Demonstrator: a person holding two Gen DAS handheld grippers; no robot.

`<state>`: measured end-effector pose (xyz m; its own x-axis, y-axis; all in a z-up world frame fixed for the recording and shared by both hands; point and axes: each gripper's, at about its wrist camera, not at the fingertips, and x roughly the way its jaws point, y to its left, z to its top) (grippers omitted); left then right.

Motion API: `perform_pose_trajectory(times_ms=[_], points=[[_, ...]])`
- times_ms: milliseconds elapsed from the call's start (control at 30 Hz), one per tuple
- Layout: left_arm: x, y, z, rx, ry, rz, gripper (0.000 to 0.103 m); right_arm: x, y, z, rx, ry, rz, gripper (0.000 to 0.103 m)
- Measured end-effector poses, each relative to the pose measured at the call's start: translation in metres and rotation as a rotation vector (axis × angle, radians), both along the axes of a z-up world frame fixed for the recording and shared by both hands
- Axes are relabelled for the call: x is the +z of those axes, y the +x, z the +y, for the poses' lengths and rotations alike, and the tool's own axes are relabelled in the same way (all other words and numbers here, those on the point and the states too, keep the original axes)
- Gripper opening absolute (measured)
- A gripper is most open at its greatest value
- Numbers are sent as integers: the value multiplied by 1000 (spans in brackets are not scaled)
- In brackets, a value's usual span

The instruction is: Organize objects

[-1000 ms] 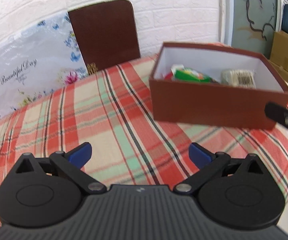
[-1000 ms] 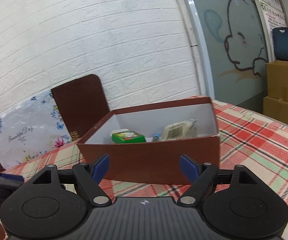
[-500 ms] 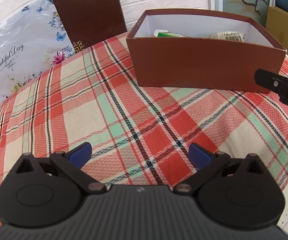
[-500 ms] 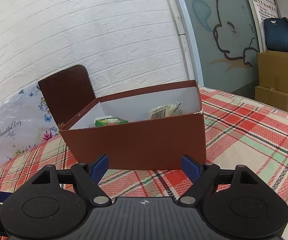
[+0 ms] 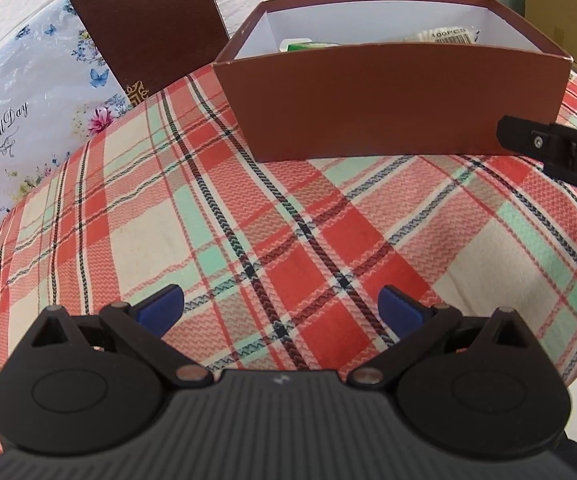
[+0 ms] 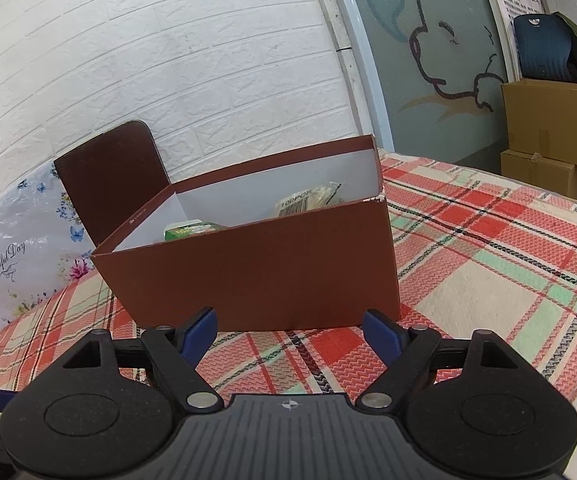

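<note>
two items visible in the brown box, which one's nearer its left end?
The green carton. In the right wrist view it pokes above the brown box wall near the left end; the barcoded packet marked 100PCS sits further right.

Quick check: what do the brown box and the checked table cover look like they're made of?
Brown box: likely thin cardboard, matte brown outside, white inside; straight folded walls, one top corner frayed pale. Table cover: woven fabric, matte, with a visible zigzag weave in the plaid.
</note>
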<state>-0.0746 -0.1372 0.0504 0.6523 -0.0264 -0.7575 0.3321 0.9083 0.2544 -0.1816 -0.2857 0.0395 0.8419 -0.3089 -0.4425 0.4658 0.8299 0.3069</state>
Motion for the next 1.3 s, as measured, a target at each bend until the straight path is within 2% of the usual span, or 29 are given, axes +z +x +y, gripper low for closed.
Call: perform_pose_trajectory(times_ms=[233,800,1300], points=[[-2,0,0,20,13,36,103,-2,2,5,20,13,4,80],[3,-9,20,30,-2,15,103,3,2,35,61,-11,8,83],[0,-9,30,42,-15,34,103,2,6,48,85,-21,27,84]])
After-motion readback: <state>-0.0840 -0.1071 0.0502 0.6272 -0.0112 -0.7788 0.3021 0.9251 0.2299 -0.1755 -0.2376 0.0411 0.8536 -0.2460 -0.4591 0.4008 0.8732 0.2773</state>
